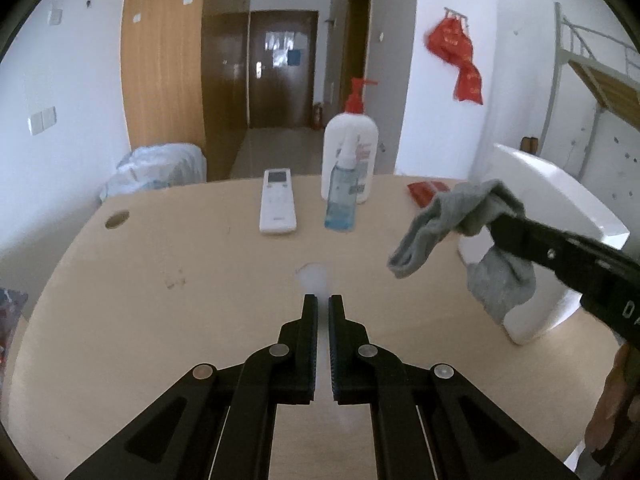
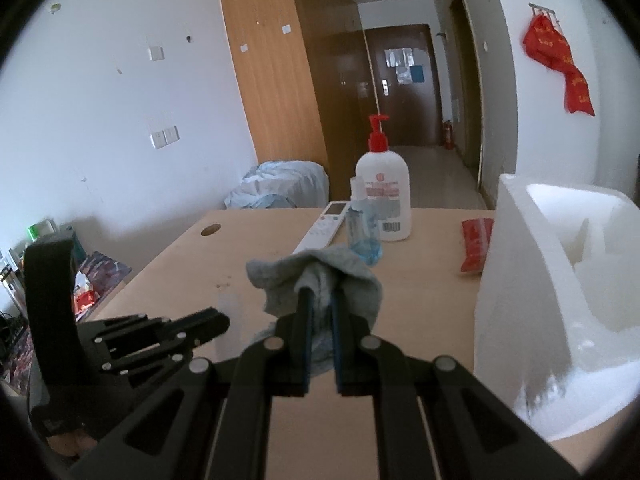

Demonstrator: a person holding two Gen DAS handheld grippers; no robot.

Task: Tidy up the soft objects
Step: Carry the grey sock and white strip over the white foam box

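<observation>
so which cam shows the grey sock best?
Left wrist view: the grey sock hangs side-on from the right gripper, both drooping ends visible. In the right wrist view the sock is bunched over that gripper's own fingertips, its lower part hidden.

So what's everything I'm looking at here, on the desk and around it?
sock: one, grey, hanging in the air from the right gripper, above the desk
foam box: one, white, right end of the desk
pump bottle: one, white with red pump, far edge of the desk
spray bottle: one, clear blue, just in front of the pump bottle
remote control: one, white, left of the bottles
packet: one, red, beside the foam box
desk: one, pale wood
left gripper: one, black, shut, holding nothing
right gripper: one, black, shut on the sock
</observation>
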